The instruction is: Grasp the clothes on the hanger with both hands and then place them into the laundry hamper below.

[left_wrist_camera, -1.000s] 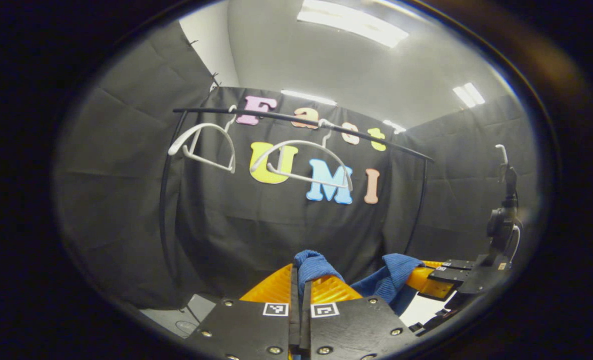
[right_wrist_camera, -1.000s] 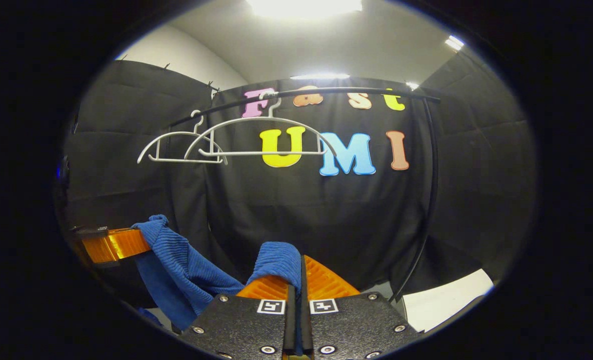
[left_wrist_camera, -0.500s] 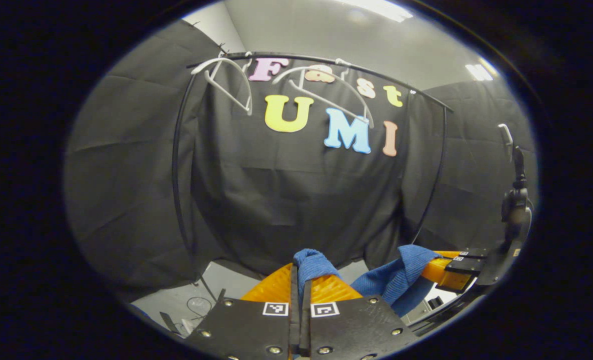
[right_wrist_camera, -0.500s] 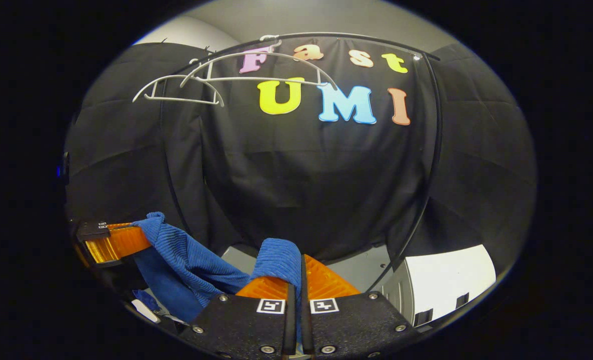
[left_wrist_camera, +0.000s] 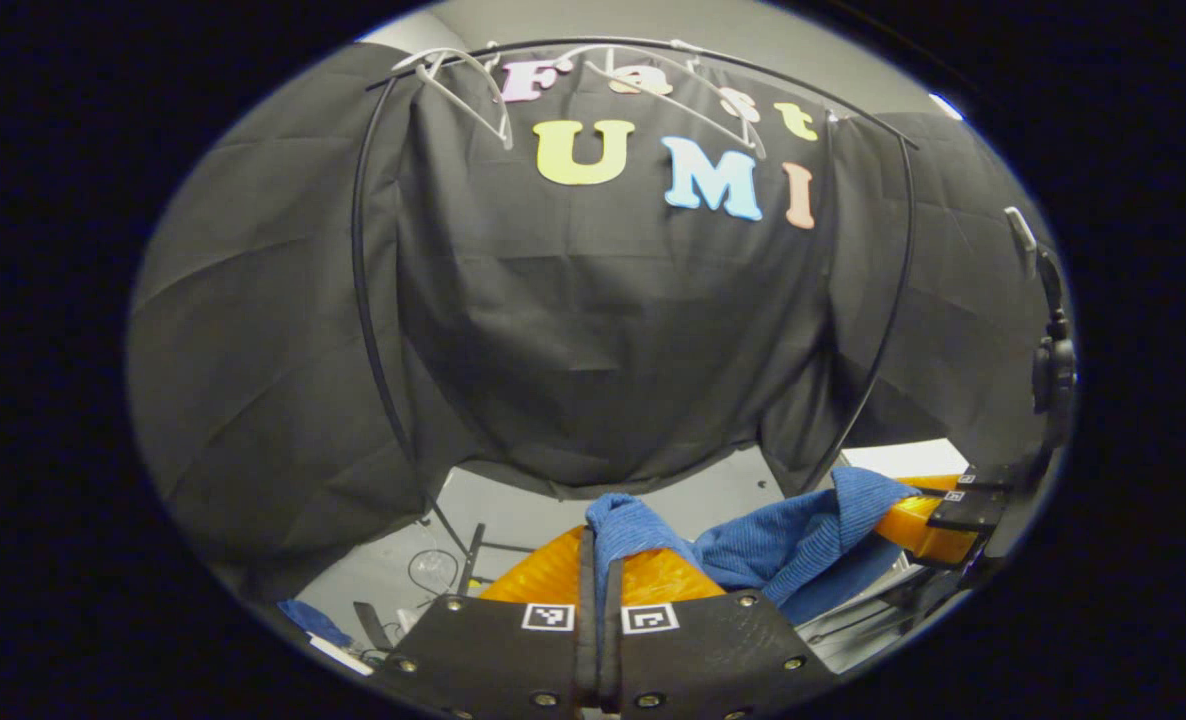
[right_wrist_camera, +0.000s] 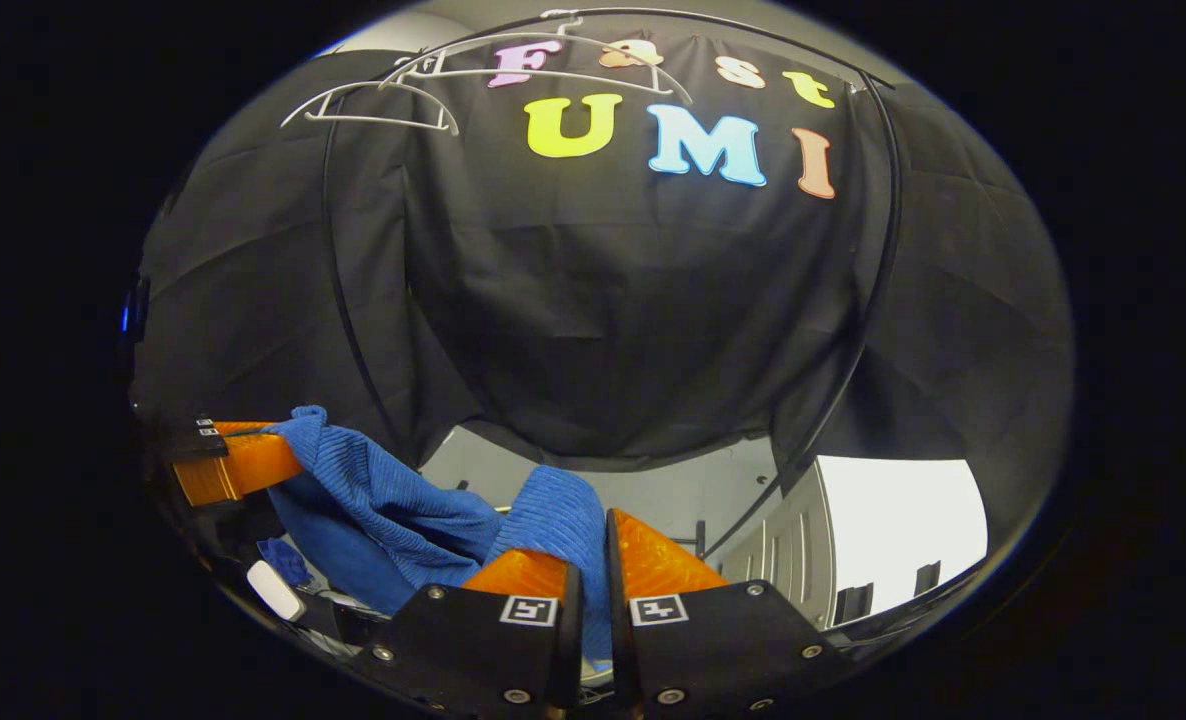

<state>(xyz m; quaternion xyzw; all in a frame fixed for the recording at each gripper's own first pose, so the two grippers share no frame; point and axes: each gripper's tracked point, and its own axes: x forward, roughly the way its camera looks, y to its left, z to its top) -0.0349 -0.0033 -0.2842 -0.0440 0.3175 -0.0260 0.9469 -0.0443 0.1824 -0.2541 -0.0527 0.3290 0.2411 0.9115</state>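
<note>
Both grippers, left [left_wrist_camera: 599, 560] and right [right_wrist_camera: 593, 560], pinch the blue cloth [right_wrist_camera: 393, 510], which hangs between them, below the empty hangers [right_wrist_camera: 423, 85], while the white hamper [right_wrist_camera: 893, 520] is lower, nearer the right one.

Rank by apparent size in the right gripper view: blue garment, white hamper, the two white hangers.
1. Blue garment, though nearness to the camera inflates it.
2. White hamper.
3. White hangers: alike, not ranked apart.
</note>
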